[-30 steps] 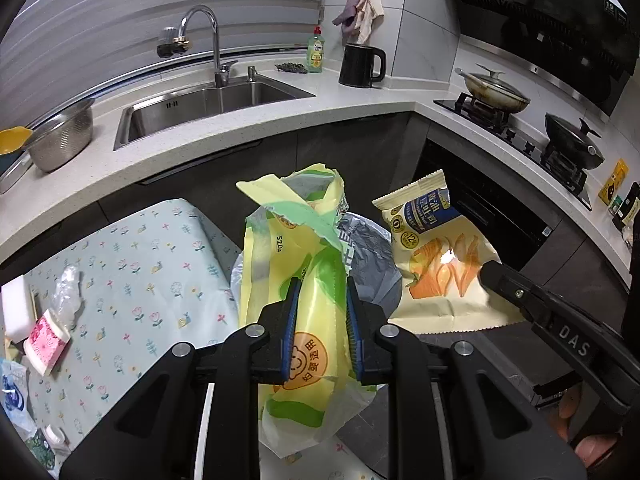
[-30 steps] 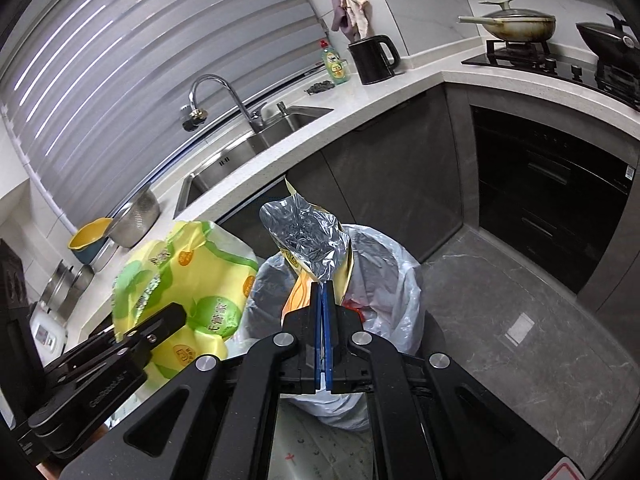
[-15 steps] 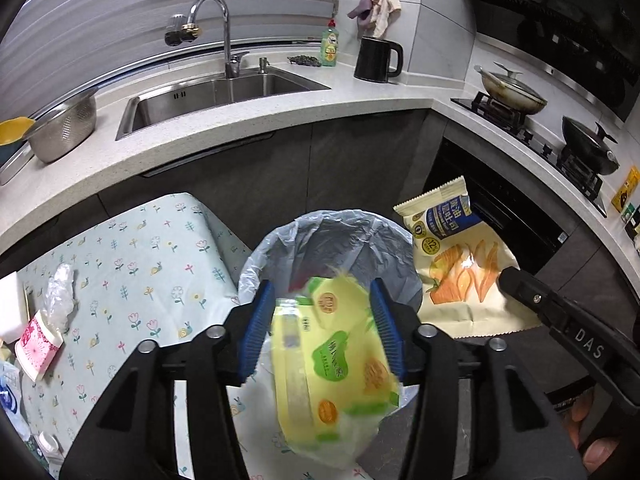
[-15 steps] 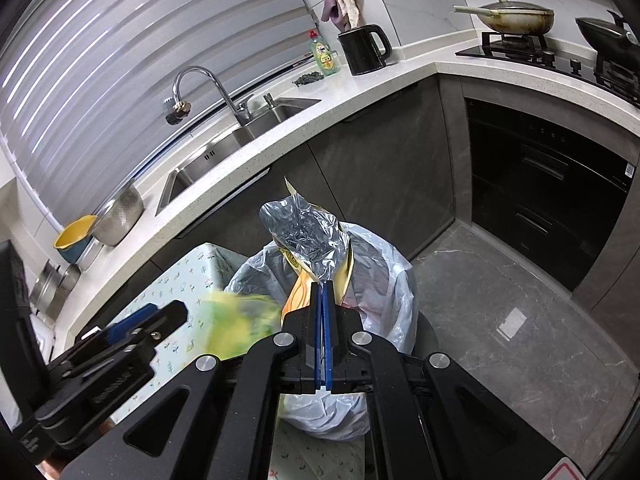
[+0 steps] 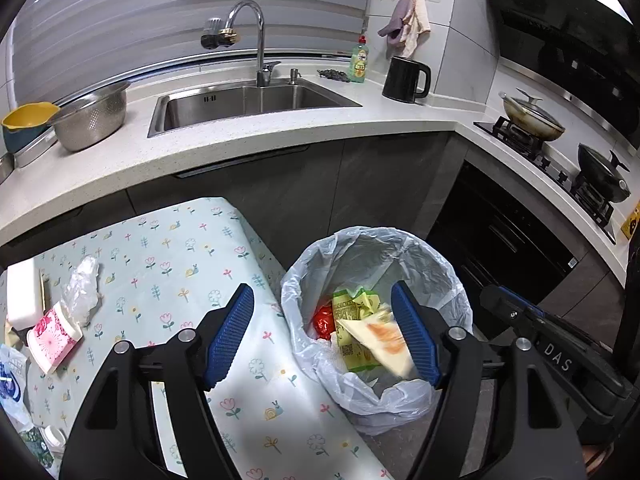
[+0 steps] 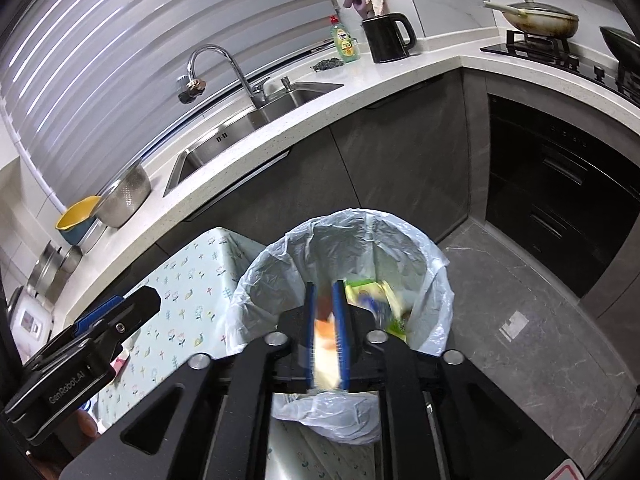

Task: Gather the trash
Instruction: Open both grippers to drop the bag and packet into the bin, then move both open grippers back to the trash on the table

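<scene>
left hand-held gripper spread wide and empty above the table edge and the lined trash bin. right hand-held gripper parted only narrowly over the same bin, a blurred pale-and-orange chip bag seen in the gap, touching or loose impossible to tell. in the bin, a yellow-green wrapper beside something red. farther left on the table, a pink packet and crumpled clear plastic. far behind, sink and black kettle.
</scene>
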`<move>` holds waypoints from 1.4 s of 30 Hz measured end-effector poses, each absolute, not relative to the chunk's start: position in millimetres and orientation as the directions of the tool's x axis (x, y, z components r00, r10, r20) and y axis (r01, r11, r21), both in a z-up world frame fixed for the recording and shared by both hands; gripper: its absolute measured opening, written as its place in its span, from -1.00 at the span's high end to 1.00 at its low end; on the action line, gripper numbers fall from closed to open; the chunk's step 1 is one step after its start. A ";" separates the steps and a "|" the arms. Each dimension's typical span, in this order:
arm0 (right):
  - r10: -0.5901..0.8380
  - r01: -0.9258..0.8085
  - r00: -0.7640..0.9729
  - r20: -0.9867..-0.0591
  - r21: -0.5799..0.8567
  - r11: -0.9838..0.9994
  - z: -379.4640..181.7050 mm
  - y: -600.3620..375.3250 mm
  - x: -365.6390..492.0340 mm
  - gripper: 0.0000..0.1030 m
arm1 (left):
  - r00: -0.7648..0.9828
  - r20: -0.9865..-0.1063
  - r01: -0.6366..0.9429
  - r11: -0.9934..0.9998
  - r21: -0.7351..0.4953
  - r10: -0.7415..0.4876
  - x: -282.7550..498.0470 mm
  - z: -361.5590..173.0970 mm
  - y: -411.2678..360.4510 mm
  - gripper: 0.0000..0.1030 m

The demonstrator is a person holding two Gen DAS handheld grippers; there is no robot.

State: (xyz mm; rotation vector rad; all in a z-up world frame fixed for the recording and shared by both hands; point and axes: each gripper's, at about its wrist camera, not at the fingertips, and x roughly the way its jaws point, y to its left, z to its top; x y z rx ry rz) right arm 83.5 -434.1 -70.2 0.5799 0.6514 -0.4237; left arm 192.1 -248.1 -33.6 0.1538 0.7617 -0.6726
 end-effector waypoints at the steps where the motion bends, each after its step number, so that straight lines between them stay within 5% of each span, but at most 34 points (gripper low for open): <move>1: -0.188 0.535 0.722 -0.666 0.365 0.762 -69.4 -433.6 83.6 0.56 | 0.530 -0.683 0.608 0.786 -0.107 -0.503 192.7 -34.1 -245.8 -0.33; 18: -0.161 0.464 0.755 -0.636 0.345 0.816 -38.0 -380.2 88.4 0.22 | 0.594 -0.660 0.536 0.838 -0.101 -0.459 187.2 -21.2 -188.8 -0.39; 42: -0.024 0.284 0.791 -0.612 0.331 0.900 -1.4 -253.5 104.8 0.01 | 0.716 -0.594 0.378 0.919 -0.112 -0.367 180.9 17.5 -51.2 -0.57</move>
